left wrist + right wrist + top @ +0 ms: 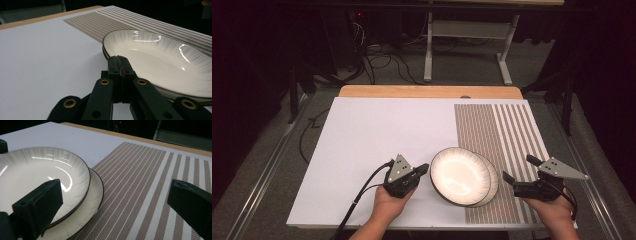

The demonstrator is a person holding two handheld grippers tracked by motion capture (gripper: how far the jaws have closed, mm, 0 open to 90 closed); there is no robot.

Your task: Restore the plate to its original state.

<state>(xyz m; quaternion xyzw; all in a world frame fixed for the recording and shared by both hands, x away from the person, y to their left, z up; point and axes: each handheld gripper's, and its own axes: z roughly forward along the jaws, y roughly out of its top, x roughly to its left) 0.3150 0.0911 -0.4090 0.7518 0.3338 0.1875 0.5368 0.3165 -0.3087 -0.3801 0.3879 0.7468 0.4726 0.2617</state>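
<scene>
Though tilted, 2 plates [462, 176] (round, axisless)

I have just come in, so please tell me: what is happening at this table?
A person works with two plates stacked off-centre, partly on a striped placemat. The left tongs are shut at the near rim of the upper plate, which lies on the lower plate. The right tongs wait open beside the stack.

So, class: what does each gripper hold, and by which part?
Nothing. The left gripper is shut empty at the rim of the upper plate; the right gripper stands open beside it.
</scene>
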